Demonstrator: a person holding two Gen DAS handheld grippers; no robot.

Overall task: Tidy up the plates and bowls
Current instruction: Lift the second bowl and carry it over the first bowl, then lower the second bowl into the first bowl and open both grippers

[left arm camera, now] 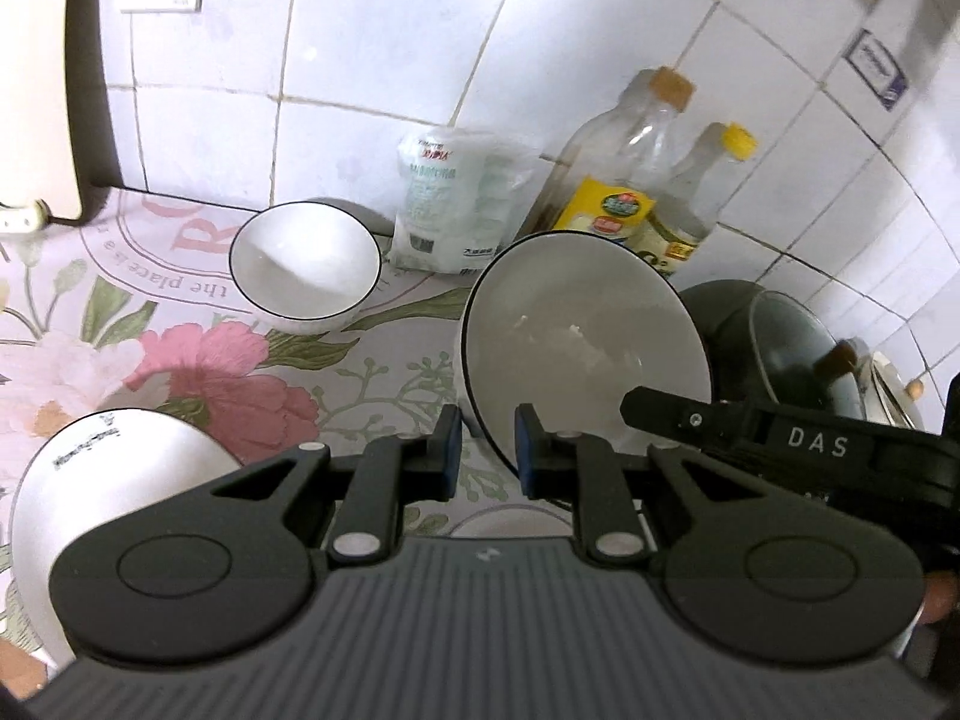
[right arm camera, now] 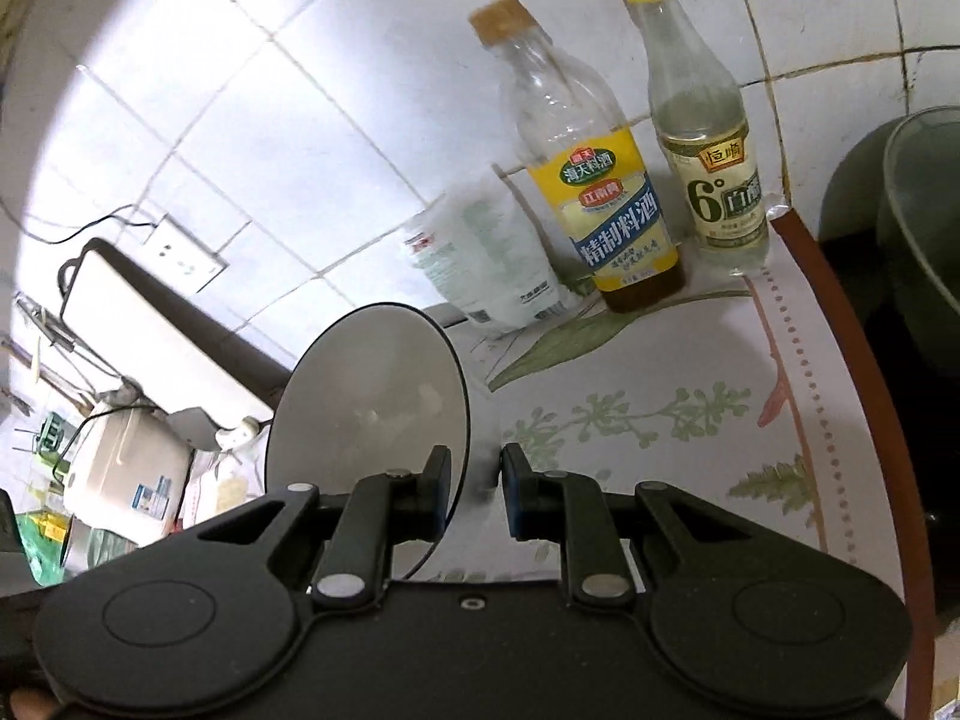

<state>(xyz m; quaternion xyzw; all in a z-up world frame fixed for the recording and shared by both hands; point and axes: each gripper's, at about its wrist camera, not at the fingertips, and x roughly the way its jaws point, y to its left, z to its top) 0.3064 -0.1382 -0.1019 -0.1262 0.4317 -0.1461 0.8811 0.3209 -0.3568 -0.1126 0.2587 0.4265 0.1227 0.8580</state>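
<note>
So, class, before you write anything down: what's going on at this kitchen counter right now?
A person with a gripper in each hand is sorting dishes on a flower-patterned counter. The right gripper holds a black-rimmed bowl by its rim, tilted on edge above the counter. The left gripper is open, close to that bowl's lower rim but apparently not gripping it. A second bowl stands upright further back, and another white dish sits at the lower left.
</note>
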